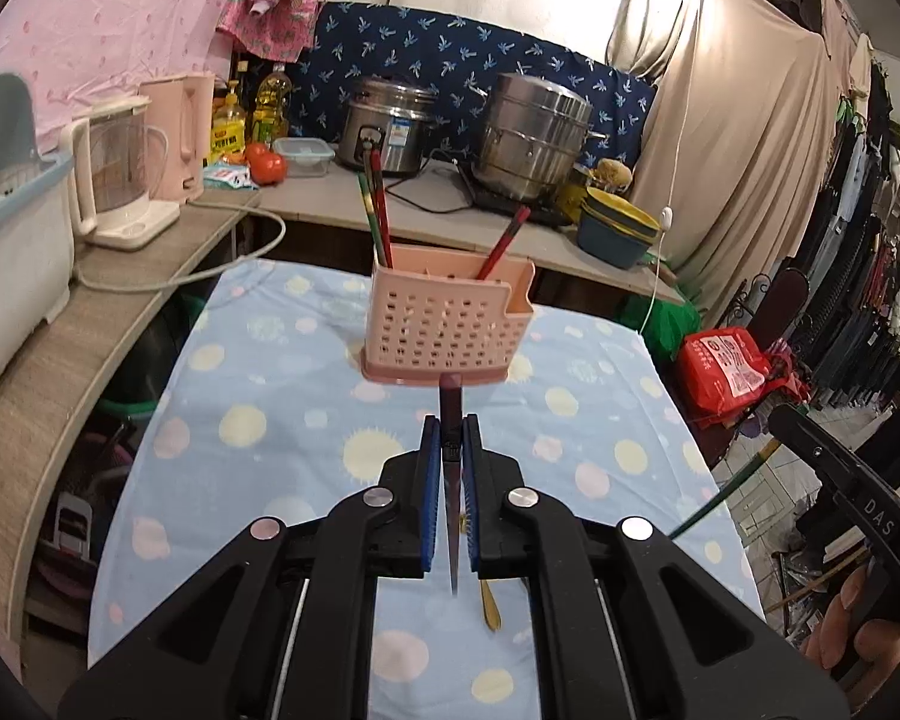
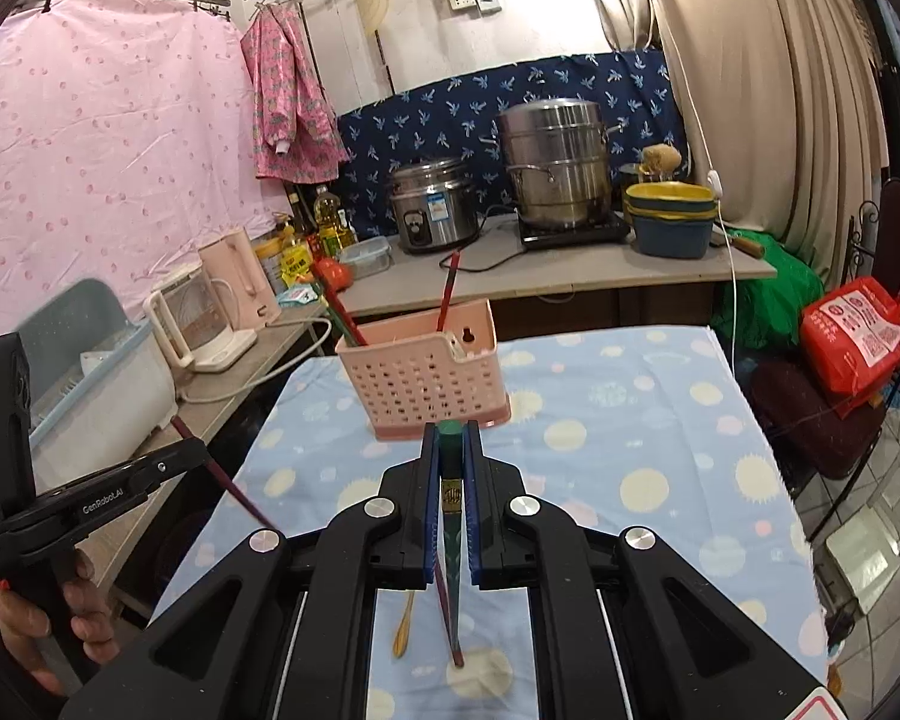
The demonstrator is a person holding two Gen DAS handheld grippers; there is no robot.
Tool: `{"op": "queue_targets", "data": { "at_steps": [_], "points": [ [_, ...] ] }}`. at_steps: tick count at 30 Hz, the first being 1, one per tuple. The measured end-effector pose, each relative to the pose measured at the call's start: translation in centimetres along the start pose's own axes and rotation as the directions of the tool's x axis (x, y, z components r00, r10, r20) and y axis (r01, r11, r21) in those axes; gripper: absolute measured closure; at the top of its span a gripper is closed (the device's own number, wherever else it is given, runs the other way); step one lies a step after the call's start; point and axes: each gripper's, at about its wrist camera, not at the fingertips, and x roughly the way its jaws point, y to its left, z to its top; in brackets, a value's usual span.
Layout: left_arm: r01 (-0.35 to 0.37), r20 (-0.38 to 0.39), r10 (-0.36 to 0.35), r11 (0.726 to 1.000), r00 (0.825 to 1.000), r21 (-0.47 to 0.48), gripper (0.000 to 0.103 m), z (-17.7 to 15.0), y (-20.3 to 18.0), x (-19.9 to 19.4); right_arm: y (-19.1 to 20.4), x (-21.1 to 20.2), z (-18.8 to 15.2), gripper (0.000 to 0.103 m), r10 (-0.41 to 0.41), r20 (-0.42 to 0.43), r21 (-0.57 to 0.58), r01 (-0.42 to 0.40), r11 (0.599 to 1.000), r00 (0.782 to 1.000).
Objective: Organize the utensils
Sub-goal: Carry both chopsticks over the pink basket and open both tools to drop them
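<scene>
A pink perforated utensil basket (image 1: 450, 324) (image 2: 432, 384) stands at the far end of the table, which wears a blue dotted cloth (image 1: 270, 420). Three chopsticks (image 1: 378, 204) lean inside the basket. My left gripper (image 1: 450, 420) is shut on a dark red chopstick (image 1: 452, 402), held above the cloth just short of the basket. My right gripper (image 2: 450, 426) is shut on a green chopstick (image 2: 451, 450), also raised before the basket. A gold spoon (image 1: 489, 606) (image 2: 403, 630) lies on the cloth below both grippers. Each gripper shows at the edge of the other's view.
A grey counter (image 1: 330, 198) wraps the left and back, carrying two kettles (image 1: 120, 180), a rice cooker (image 1: 384, 126), a steamer pot (image 1: 534, 138) and stacked bowls (image 1: 618, 228). A dish rack (image 1: 12, 240) sits far left. A red bag (image 2: 852, 330) rests on a chair at right.
</scene>
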Motion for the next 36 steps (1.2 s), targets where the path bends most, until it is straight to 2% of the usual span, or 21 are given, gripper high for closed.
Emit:
{"op": "queue_targets", "data": {
  "at_steps": [10, 16, 23, 29, 36],
  "points": [
    [-0.008, 0.104, 0.005, 1.0, 0.995, 0.029, 0.096, 7.8, -0.6, 1.3, 0.1, 2.9, 7.6, 0.096, 0.059, 0.11, 0.025, -0.062, 0.998, 0.992],
    [-0.023, 0.198, 0.014, 0.999, 0.98, 0.044, 0.096, 13.6, -1.1, 2.1, 0.6, 5.9, 13.0, 0.096, 0.099, 0.194, 0.052, -0.111, 0.993, 0.976],
    [-0.059, 0.288, 0.039, 0.996, 0.957, 0.063, 0.096, 19.0, -1.6, 4.2, 2.0, 10.2, 17.4, 0.096, 0.107, 0.261, 0.021, -0.117, 0.993, 0.959],
    [-0.084, 0.315, 0.058, 0.994, 0.947, 0.07, 0.096, 20.4, -0.8, 7.4, 2.1, 14.6, 18.4, 0.096, 0.106, 0.276, 0.056, -0.127, 0.99, 0.955],
    [-0.063, 0.256, 0.056, 0.998, 0.965, 0.022, 0.096, 19.1, 1.5, 11.6, 1.3, 20.2, 16.4, 0.096, 0.122, 0.192, 0.112, -0.145, 0.983, 0.974]
  ]
}}
